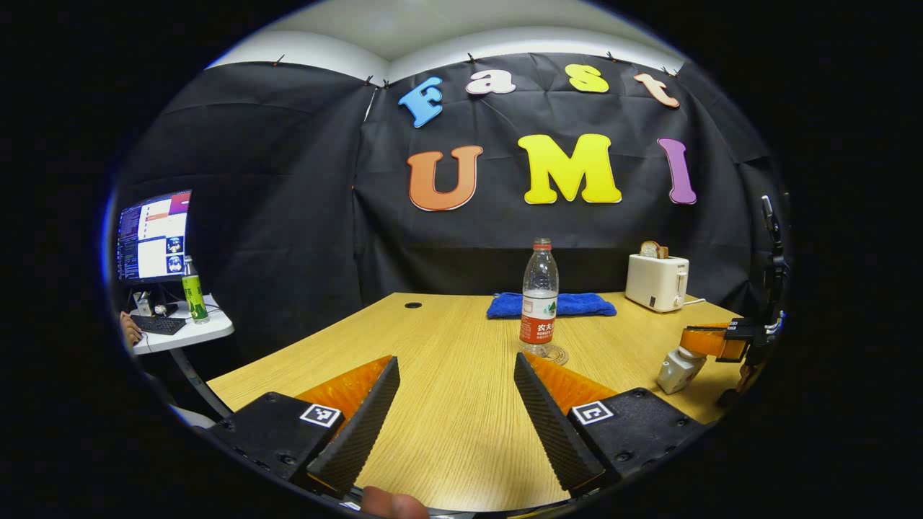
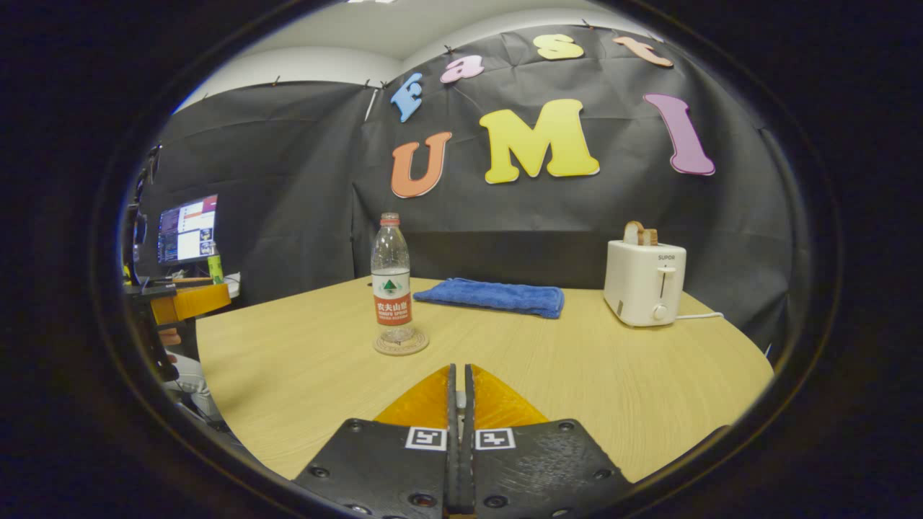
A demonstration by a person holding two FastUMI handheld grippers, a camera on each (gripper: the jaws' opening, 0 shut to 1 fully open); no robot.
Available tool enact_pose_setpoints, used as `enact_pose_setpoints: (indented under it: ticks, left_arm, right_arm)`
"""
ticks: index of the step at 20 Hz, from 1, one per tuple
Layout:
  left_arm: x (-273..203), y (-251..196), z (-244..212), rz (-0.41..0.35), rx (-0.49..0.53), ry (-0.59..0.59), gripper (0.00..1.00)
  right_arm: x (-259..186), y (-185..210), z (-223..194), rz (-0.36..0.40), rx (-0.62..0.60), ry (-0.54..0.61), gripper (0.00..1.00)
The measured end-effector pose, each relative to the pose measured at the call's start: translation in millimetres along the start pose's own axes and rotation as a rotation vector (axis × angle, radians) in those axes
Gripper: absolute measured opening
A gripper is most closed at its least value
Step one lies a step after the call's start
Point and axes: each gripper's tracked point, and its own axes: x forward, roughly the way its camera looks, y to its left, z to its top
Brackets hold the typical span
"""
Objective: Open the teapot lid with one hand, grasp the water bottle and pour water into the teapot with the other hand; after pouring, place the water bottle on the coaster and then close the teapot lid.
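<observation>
In the left gripper view, the left tool (image 1: 456,414) sits at 6 o'clock with its two fingers spread wide and nothing between them, only bare wooden bench (image 1: 447,346). A fingertip (image 1: 389,502) of the person shows at the very bottom edge. Beyond the fingers, toward 12 o'clock and a little to the right, the water bottle (image 1: 539,297) stands upright on the round coaster (image 1: 557,355), cap on, part filled. At about 3 o'clock the right tool (image 1: 703,344) hangs over the bench edge, with a small white object (image 1: 678,369), too blurred to identify, touching it below. Farther back a folded blue towel (image 1: 577,305) lies behind the bottle, and a white toaster (image 1: 657,282) with a slice of bread in it stands at 2 o'clock. At 9 o'clock, off the bench, a side table (image 1: 189,334) carries a monitor (image 1: 153,236), a keyboard (image 1: 158,324) and a green bottle (image 1: 193,296).

In the right gripper view, the right tool (image 2: 459,404) is at 6 o'clock with its fingers pressed together, gripping nothing. Past it at 11 o'clock the water bottle (image 2: 391,277) rests on the coaster (image 2: 401,344); the blue towel (image 2: 493,296) lies just behind at 12 o'clock and the toaster (image 2: 644,282) at 2 o'clock. The left tool (image 2: 189,301) shows at 9 o'clock by the bench edge.
</observation>
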Motion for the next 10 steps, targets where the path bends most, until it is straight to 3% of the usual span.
enact_pose_setpoints:
  ticks: [2, 7, 10]
  left_arm:
    - [-1, -3, 3, -0.004, 0.006, -0.007, 1.0]
    - [-6, -16, 18, -0.01, -0.039, -0.042, 1.0]
    - [-7, -35, 35, -0.034, -0.064, -0.071, 1.0]
  right_arm:
    - [-1, 0, 2, -0.011, -0.004, -0.005, 0.0]
    - [-11, 3, 23, -0.022, -0.033, -0.074, 0.14]
    - [-23, -5, 42, -0.058, -0.015, -0.131, 0.54]
